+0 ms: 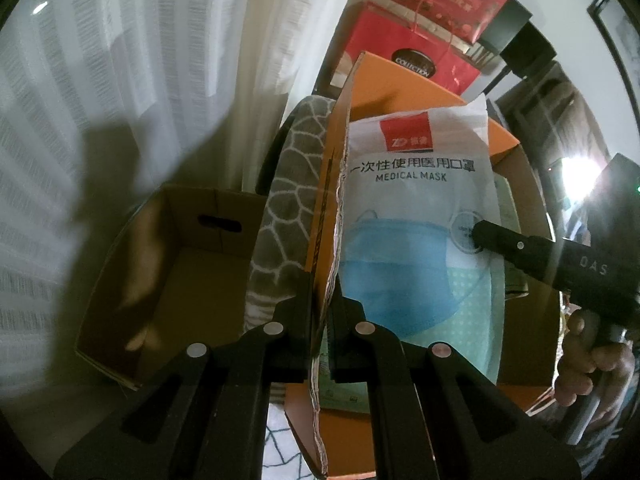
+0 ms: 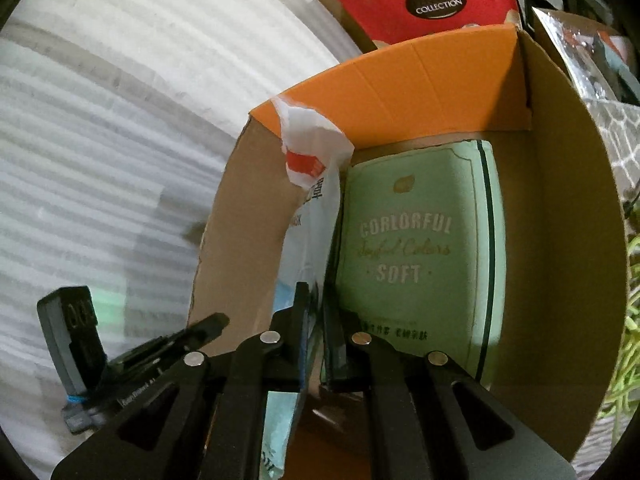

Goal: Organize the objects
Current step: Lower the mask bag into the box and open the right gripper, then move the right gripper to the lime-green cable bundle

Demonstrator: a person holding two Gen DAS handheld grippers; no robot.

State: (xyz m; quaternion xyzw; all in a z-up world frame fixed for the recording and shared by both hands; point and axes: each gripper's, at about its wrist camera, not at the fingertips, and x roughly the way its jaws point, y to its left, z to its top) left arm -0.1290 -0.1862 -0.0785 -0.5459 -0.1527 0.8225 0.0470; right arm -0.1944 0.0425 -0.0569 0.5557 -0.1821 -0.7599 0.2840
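L wrist: left gripper (image 1: 325,320) is pinching orange box (image 1: 400,92) wall edge; mask pack (image 1: 416,216), white w/ blue mask print, is standing inside.
R wrist: right gripper (image 2: 316,312) is clamping the pack's (image 2: 308,216) edge; mint tissue pack (image 2: 420,256) is showing beside it, inside box (image 2: 400,76).

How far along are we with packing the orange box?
Done: the green pack already sits inside the orange box. In hand: the right gripper is shut on the mask bag, standing it in the box, while the left gripper pinches the box flap. Left: release the bag. The brown box beside it looks empty.
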